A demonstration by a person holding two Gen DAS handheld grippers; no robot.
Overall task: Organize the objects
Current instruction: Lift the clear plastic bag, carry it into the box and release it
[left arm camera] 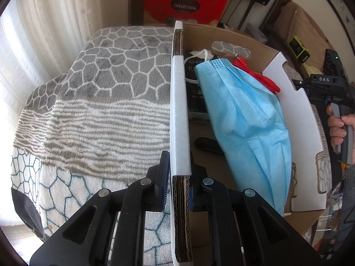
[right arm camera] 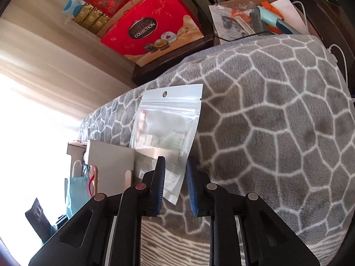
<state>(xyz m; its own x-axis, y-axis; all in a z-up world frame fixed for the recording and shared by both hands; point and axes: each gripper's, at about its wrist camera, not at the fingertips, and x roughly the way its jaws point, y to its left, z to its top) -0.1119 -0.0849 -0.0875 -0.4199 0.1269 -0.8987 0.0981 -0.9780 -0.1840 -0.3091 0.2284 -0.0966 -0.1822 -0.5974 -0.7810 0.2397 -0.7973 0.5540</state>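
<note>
- Bedroom-like corner, bright curtained window behind; bed [left arm camera: 106, 93] under a grey patterned blanket, red gift boxes [right arm camera: 153, 28] stacked beyond.
- Cardboard box [left arm camera: 295, 119] on the blanket, already holding a blue mask [left arm camera: 248, 115], a red cable [left arm camera: 261, 77] and a dark packet; sorting judged partly done.
- Step in hand, by judgement: bringing the clear zip bag [right arm camera: 168, 124] over to the box while its wall is steadied.
- Next move likely calls for firming the hold on the bag, carrying it over the rim, then releasing inside without snagging the mask.
- Left tongs [left arm camera: 177, 181]: closed almost fully, clamped on the box's near wall, one pad on each face.
- Right tongs [right arm camera: 175, 181]: parted a little, bag's lower edge between them; left pad against the plastic, right pad apparently clear, so grip looks loose at best.
- Bag hanging upright just beside the box's rim, not yet inside.
- Hand [left arm camera: 339, 128] on the right tool's handle, beyond the box's far wall.
</note>
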